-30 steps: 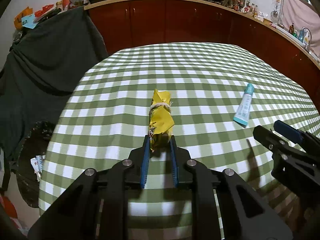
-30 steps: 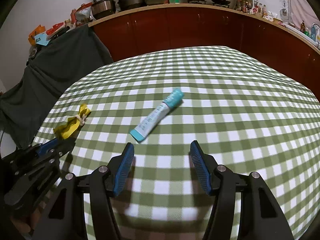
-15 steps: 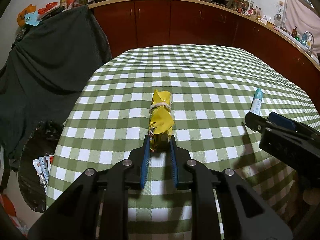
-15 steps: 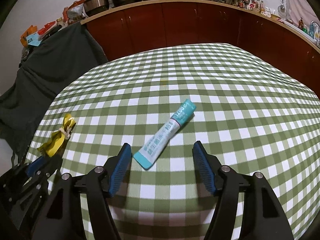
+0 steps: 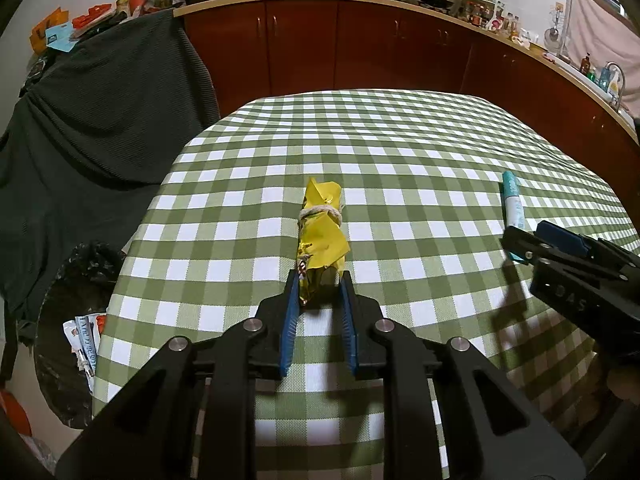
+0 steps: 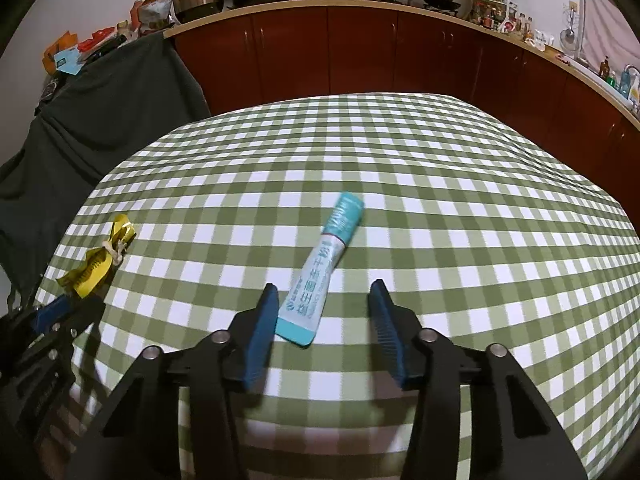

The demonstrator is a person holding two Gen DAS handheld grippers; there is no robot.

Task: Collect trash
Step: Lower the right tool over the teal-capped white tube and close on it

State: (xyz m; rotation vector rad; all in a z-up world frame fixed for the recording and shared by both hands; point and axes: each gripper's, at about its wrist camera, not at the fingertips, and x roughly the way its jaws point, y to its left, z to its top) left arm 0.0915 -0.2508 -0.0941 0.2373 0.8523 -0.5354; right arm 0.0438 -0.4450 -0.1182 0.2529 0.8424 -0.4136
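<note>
Table (image 5: 400,140) covered by a green-and-white checked cloth (image 6: 460,208); the cloth hangs over the near and left edges. Surface lit from above, with dark shadows on the near part.

Two items lie directly on the cloth, well apart:
- Yellow crumpled wrapper (image 5: 322,228), tied round its middle with pale string, toward the left side. Long axis runs away from the near edge.
- Teal-and-white sachet (image 6: 322,276), flat, long and narrow, printed text on its white middle, teal at both ends. Lies at a slant toward the right side.
</note>
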